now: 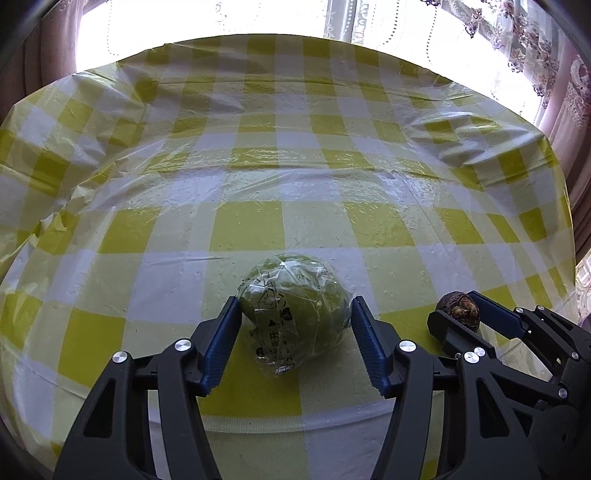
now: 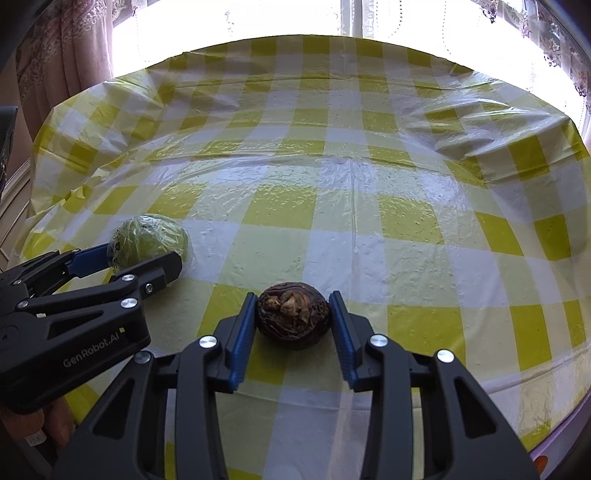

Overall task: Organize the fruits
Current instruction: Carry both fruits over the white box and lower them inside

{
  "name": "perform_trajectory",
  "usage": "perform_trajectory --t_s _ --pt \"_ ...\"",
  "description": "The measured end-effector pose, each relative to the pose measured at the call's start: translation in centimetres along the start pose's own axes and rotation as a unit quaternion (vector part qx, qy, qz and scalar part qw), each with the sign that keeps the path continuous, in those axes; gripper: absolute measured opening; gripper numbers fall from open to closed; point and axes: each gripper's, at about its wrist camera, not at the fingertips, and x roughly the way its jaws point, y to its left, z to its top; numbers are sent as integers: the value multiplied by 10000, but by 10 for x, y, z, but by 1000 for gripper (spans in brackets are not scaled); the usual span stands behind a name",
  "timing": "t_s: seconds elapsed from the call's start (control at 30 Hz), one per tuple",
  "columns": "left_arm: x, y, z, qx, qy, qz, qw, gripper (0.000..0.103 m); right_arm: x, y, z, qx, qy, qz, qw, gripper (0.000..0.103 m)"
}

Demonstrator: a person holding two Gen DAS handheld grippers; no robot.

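Gleaming plastic-wrapped round green fruit (image 1: 293, 306)

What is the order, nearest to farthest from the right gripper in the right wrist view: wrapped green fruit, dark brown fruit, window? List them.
1. dark brown fruit, between the right gripper pads.
2. wrapped green fruit, off to the left, in the left gripper.
3. window, beyond the table's far edge.
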Motion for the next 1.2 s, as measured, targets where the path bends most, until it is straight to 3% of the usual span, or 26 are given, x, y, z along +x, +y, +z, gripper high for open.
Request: perform_trajectory --t_s 0.63,1.2 --pt "-40 -31 -23 194 -32 -317 9993 58 -44 -23 -27 236 -57 -193 9995 40" --pt "-79 -104 -53 786 -96 -970 9921 58 -112 -69 -72 537 -190 -633 9964 39"
